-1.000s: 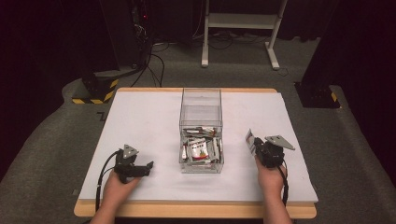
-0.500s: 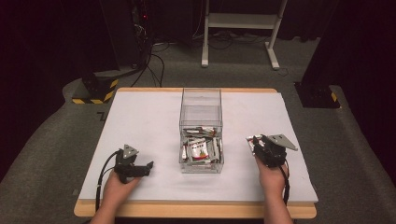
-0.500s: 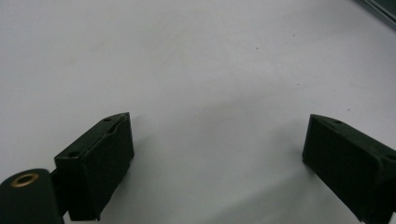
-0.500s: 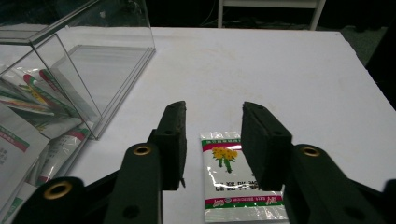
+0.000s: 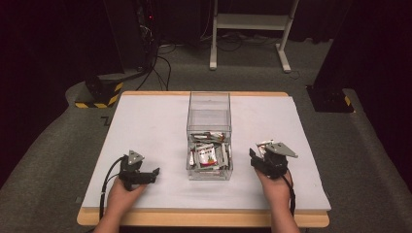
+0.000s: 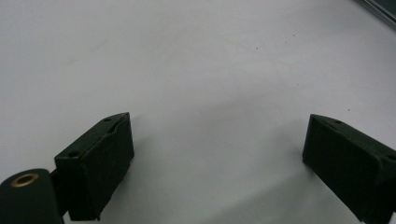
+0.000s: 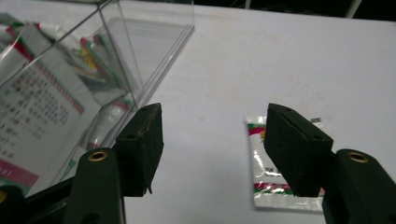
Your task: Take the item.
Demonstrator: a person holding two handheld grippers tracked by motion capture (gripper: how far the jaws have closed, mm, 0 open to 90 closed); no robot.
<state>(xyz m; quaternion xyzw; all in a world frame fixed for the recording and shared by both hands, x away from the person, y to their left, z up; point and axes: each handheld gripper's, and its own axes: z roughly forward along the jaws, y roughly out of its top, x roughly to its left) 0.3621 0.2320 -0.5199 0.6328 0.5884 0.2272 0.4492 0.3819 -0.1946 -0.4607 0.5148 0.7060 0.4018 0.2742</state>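
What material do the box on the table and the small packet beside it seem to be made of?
Box: probably clear hard plastic, glossy; its contents show through the walls and the edges are straight. Packet: apparently thin shiny plastic or foil film, printed red and green, lying flat on the table.

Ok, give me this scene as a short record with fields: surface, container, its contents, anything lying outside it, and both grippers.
surface: white table top
container: clear plastic box, mid-table, open at the top
contents: red, green and white foil sachets, piled loosely
outside: one matching sachet flat on the table beside the box
left gripper: open, nothing between the jaws
right gripper: jaws just opened, loose sachet lies behind one jaw, not gripped
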